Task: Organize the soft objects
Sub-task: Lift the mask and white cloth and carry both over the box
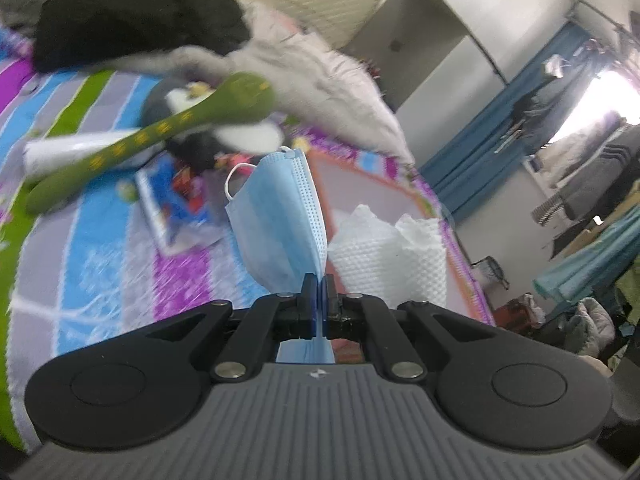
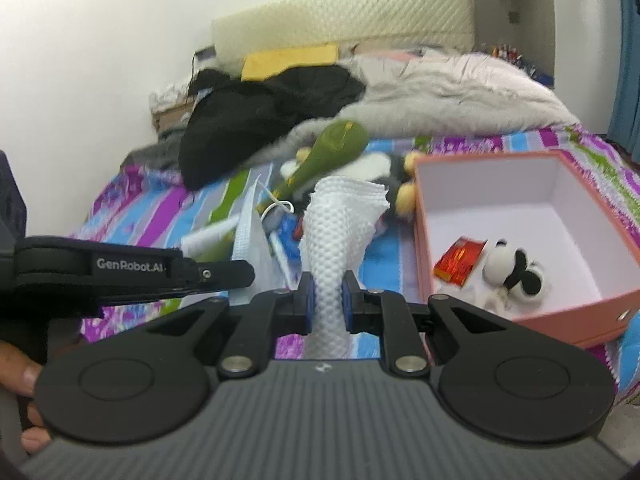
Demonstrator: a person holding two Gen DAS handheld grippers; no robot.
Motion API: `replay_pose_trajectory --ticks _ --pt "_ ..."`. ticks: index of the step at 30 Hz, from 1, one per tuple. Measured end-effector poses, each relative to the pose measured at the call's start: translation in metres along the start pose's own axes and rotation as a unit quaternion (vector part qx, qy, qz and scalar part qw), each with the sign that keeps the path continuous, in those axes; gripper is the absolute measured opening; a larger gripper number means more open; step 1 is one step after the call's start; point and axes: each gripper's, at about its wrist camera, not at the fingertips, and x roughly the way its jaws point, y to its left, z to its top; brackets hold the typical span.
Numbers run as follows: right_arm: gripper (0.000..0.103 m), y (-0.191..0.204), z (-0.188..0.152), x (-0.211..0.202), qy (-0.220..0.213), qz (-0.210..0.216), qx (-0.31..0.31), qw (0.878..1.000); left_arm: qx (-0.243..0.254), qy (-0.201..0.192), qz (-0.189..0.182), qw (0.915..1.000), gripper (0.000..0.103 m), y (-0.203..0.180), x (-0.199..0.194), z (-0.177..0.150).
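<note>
Pink box [image 2: 520, 320] holds a red packet [image 2: 458, 266] and panda toy [image 2: 512, 270]; right hand-held gripper [image 2: 328, 296] clamps tissue [image 2: 340, 232]

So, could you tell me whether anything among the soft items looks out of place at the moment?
Yes: a red packet lies in the pink box beside the small panda plush, and it does not look soft. The green plush is still loose on the bed.
</note>
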Motion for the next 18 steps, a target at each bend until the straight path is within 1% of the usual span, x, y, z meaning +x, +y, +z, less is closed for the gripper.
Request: replay_pose_trajectory --ticks 5,9,13,18 --pt "0.018 -0.021 0.013 -0.006 -0.023 -0.019 0.013 0.999 0.035 -0.016 -0.026 0.9989 0.003 -0.037 0.014 0.022" --pt "0.018 -0.049 0.021 -0.004 -0.032 -0.043 0.026 0.998 0.059 -0.015 -0.043 0.9972 0.003 -0.063 0.036 0.035" --pt "0.018 -0.084 0.022 0.006 -0.029 -0.077 0.044 0.996 0.075 0.008 -0.062 0.9952 0.003 -0.083 0.076 0.042" --pt "0.018 -0.127 0.02 0.022 -0.015 -0.112 0.077 0.991 0.083 0.042 -0.065 0.9935 0.003 -0.094 0.138 0.043"
